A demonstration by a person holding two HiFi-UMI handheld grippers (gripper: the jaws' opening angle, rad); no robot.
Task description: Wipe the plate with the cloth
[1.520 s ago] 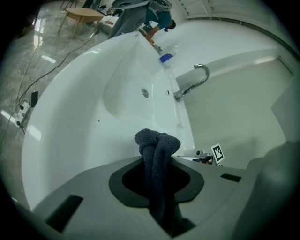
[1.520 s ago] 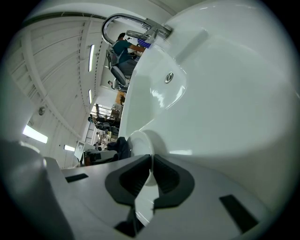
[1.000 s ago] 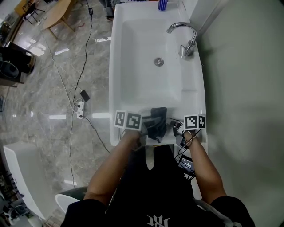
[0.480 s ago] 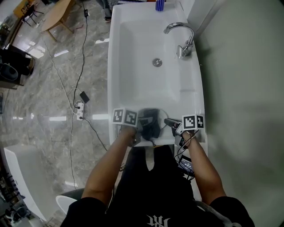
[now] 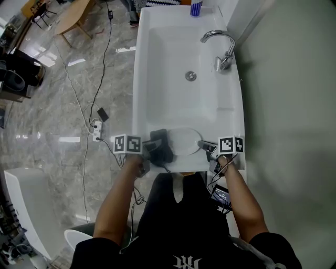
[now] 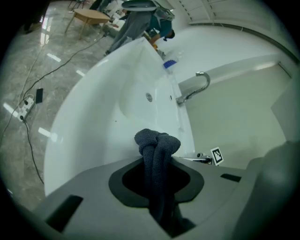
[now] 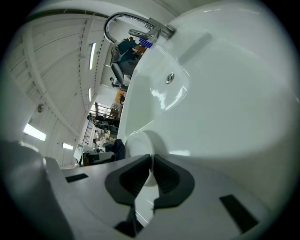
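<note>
A white plate lies over the front rim of the white sink. My right gripper is shut on the plate's right edge; in the right gripper view the thin rim of the plate runs between the pads of my right gripper. My left gripper is shut on a dark grey cloth, which hangs bunched just off the plate's left edge. In the left gripper view the cloth stands up out of the closed jaws of my left gripper. The right gripper view shows the cloth beyond the plate.
A chrome faucet stands on the sink's right side, with the drain in mid-basin. A blue object sits at the sink's far edge. A power strip and cables lie on the marble floor to the left.
My left gripper has carried the cloth leftward off the plate, uncovering most of its face. The right gripper has held the plate still.
</note>
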